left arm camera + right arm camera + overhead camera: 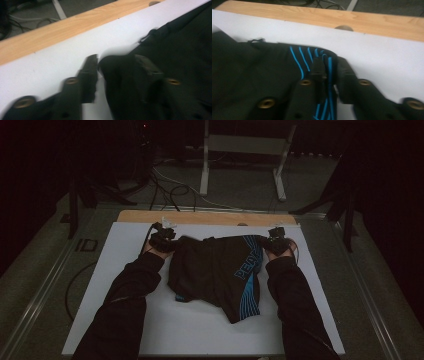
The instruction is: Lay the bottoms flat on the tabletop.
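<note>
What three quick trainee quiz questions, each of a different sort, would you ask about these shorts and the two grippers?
1. True or false: the shorts lie on the white board.
2. The stripes on the shorts are: A red, B blue, C yellow.
3. The left gripper and the right gripper stand at which edge of the shorts, near the person or far?
Key: 1 true; 2 B; 3 far.

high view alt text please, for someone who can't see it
Black shorts with blue stripes lie on a white board on the table. A person's two forearms reach in from below, the left gripper and right gripper at the two far corners of the shorts.
</note>
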Tool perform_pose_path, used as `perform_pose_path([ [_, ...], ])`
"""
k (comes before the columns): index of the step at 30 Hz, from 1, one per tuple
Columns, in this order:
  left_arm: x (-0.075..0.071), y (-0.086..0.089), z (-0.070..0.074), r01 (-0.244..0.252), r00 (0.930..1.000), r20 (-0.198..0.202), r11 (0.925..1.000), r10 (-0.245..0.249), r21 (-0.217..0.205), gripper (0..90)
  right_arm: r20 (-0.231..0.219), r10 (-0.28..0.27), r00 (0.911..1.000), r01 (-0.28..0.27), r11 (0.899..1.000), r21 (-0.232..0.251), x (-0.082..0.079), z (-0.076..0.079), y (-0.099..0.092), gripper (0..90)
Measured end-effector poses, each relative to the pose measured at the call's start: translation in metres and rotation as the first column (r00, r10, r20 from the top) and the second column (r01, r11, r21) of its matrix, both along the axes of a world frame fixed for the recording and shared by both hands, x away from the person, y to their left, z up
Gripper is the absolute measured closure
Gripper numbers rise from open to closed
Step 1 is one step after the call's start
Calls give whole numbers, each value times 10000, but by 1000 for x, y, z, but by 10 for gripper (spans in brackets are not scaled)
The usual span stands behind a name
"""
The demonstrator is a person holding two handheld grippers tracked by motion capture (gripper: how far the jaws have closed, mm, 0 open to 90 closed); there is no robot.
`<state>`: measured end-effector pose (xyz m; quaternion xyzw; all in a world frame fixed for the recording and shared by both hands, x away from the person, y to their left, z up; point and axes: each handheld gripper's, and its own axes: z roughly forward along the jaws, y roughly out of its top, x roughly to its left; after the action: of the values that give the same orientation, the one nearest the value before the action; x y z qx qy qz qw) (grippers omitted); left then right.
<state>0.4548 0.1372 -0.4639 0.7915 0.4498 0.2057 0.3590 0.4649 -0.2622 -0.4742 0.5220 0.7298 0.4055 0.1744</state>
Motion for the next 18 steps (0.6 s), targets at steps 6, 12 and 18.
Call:
perform_pose_path([
  [6, -9, 9, 3, 334, 9993, -141, 9968, -345, -730, 183, 306, 234, 9993, -243, 9993, 283, -5, 3, -2, 205],
  [12, -23, 8, 6, 914, 9951, -303, 9932, -938, -719, 58, 453, 872, 9952, -884, 9958, 244, -13, 13, -3, 136],
  [18, -41, 11, 8, 1231, 9918, -228, 9885, -1255, -874, 51, 931, 1557, 9834, -1602, 9861, 428, -24, 18, -1, 137],
])
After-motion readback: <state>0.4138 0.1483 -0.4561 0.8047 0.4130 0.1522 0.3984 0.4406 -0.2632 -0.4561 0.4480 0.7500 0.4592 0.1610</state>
